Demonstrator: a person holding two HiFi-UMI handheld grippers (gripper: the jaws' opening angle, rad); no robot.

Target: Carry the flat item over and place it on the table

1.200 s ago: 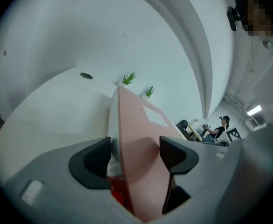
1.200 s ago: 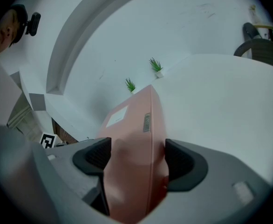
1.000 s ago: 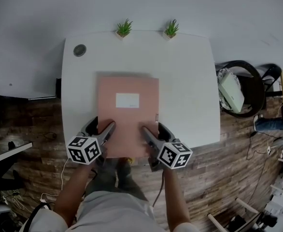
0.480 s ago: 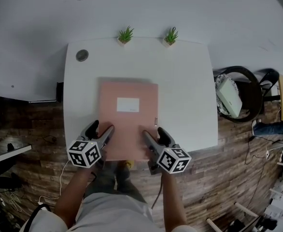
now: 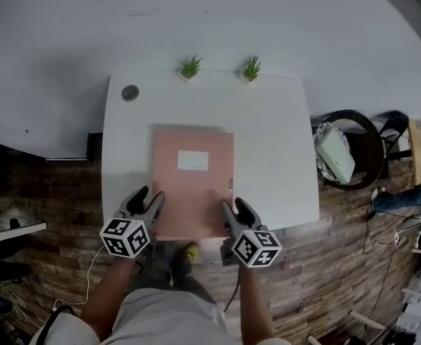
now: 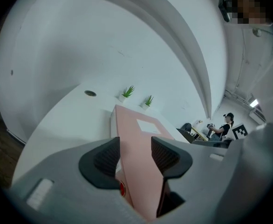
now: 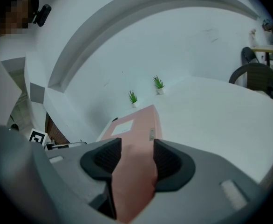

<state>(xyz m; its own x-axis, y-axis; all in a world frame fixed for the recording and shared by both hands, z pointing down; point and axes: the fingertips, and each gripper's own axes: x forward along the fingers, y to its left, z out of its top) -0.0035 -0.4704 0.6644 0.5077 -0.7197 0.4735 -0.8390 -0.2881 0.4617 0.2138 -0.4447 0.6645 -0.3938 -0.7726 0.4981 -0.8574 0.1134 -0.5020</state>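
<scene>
A flat pink folder (image 5: 192, 185) with a white label lies lengthwise on the white table (image 5: 275, 142), its near edge at the table's front. My left gripper (image 5: 147, 202) holds the near left corner and my right gripper (image 5: 235, 210) the near right corner. Both pairs of jaws have just been closing, with the folder between them. In the left gripper view the folder (image 6: 136, 141) fills the gap of the gripper (image 6: 135, 157), both pads against it. The right gripper view shows the same: the folder (image 7: 137, 134) is pinched in the gripper (image 7: 137, 160).
Two small potted plants (image 5: 190, 67) (image 5: 251, 68) stand at the table's far edge, and a round grey disc (image 5: 130, 93) sits at its far left corner. A dark chair (image 5: 354, 153) with a white object on it stands to the right. Wooden floor surrounds the table.
Both grippers' jaws have narrowed from wide open onto the folder's near edge. Both hands have risen a little with it.
</scene>
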